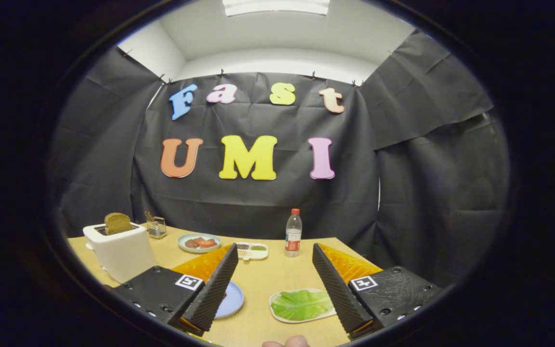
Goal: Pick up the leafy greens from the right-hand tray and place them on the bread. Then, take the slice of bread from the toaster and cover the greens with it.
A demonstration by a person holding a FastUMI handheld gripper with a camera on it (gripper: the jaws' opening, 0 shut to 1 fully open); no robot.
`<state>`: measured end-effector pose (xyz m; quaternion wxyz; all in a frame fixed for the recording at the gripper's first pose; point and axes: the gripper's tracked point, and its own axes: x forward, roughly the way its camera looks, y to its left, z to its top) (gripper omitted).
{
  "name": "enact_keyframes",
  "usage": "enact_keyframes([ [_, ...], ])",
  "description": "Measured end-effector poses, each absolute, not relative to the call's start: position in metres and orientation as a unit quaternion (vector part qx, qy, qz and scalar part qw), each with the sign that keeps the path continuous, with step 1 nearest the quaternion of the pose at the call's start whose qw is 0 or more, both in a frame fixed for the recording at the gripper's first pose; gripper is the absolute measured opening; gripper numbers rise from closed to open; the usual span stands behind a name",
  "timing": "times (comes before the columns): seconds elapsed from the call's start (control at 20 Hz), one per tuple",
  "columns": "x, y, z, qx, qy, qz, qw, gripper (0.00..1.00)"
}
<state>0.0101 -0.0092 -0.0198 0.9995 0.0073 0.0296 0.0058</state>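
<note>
Wooden tabletop (pixel 277 282), lower frame: we see the tongs (pixel 275 277) spread wide, holding nothing. Leafy greens (pixel 301 304) lie on their tray (pixel 277 312) at lower centre-right; toaster (pixel 121 250) at left. A shallow pinch could tear the leaf.

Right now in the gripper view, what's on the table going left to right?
Toaster with bread slice → utensil holder → plate of food → condiment tray → water bottle. Nearer, between the open fingers: blue plate → leafy greens.
</note>
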Motion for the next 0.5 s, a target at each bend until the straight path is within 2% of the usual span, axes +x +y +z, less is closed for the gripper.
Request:
enact_keyframes([
  [0.35,0.011,-0.017,-0.021,-0.009,0.041,0.020,0.999,0.95],
  [0.5,0.018,-0.048,-0.026,0.002,0.059,0.008,0.998,0.95],
])
